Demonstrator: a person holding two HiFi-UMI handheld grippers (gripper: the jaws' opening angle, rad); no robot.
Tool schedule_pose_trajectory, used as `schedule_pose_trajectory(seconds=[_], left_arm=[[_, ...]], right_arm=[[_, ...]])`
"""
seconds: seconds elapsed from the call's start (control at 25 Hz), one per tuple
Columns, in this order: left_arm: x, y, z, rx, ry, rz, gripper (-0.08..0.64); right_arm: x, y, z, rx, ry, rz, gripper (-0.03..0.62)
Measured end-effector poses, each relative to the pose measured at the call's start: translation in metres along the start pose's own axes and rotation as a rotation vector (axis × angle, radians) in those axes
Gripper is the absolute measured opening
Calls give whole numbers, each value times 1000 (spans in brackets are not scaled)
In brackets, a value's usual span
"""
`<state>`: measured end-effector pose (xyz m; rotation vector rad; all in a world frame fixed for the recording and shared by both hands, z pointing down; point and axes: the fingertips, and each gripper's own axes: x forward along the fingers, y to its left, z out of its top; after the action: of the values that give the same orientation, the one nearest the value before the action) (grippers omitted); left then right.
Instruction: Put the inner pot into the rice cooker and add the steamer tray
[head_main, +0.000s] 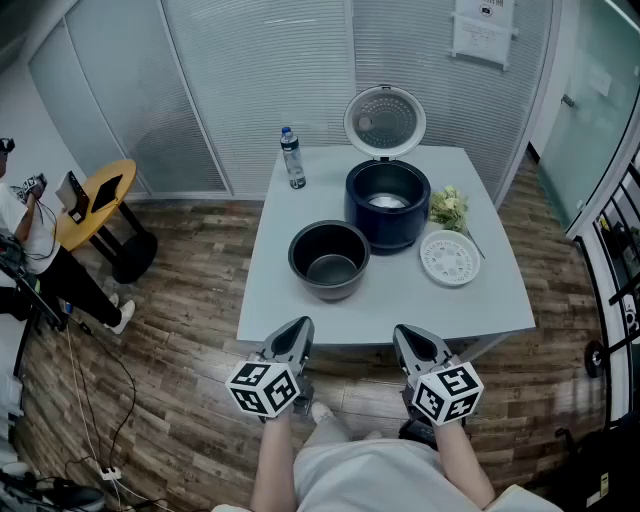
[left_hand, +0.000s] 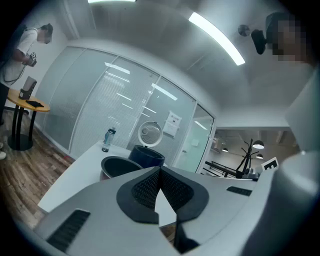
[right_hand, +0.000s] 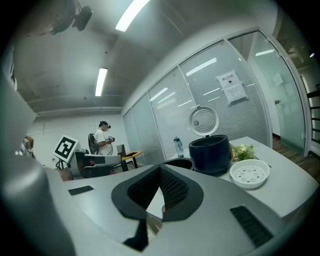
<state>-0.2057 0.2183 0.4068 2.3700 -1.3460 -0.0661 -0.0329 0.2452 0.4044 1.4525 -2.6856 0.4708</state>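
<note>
Your left gripper (head_main: 298, 330) was shut with nothing between its jaws, held just off the near edge of the white table (head_main: 400, 300). Far ahead of it stood a water bottle (head_main: 292, 158). Closer, ahead and slightly to its right, the inner pot (head_main: 330, 260) sat on the table, outside the cooker. Beyond the pot, ahead of the gap between your two grippers, the rice cooker (head_main: 388, 205) stood with its lid (head_main: 385, 122) raised. Your right gripper (head_main: 410, 338) was closed too, holding nothing. Ahead and to its right lay the white steamer tray (head_main: 450, 258), just beside the cooker, with some greens (head_main: 449, 207) behind it.
</note>
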Motion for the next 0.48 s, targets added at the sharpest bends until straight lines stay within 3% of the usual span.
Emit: schedule_pose_trajectory(seconds=[0.48], left_arm=[[-2, -24, -16, -3, 31, 1, 9]], right_arm=[[-29, -12, 2, -13, -20, -13, 15]])
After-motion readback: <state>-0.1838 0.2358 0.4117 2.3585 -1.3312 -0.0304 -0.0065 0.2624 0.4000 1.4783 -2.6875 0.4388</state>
